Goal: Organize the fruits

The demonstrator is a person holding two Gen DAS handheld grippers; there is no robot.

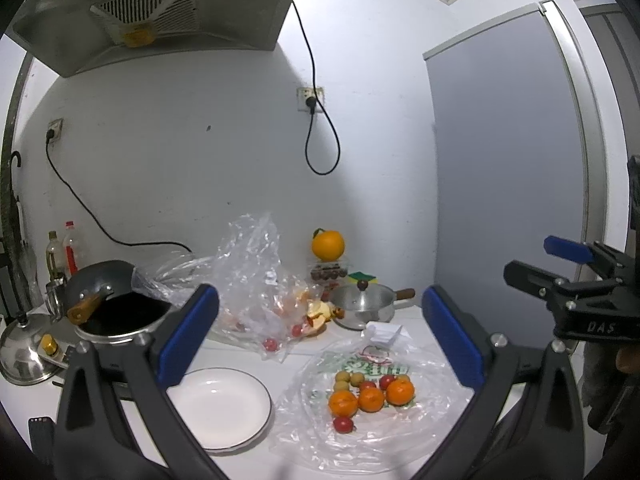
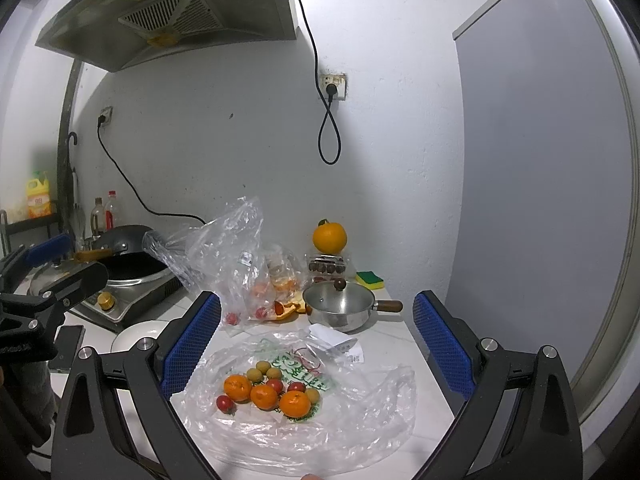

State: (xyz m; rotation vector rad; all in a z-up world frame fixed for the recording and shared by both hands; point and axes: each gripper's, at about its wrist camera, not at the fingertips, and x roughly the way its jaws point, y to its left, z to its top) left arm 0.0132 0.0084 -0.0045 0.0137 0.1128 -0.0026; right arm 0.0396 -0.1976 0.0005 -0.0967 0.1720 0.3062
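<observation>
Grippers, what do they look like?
Both the left gripper and the right gripper have black angular frames with silver screws. Each finger has a blue pad with a bumpy grid texture. White letters "DAS" mark the right one's side.

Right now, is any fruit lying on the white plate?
No: in the left wrist view the white plate is bare, while the small oranges sit on the flattened plastic bag beside it.

mixed fruits [image 2: 268, 390] heaped on plastic bag [image 2: 360, 412], plate [image 1: 224, 408] beside
</observation>
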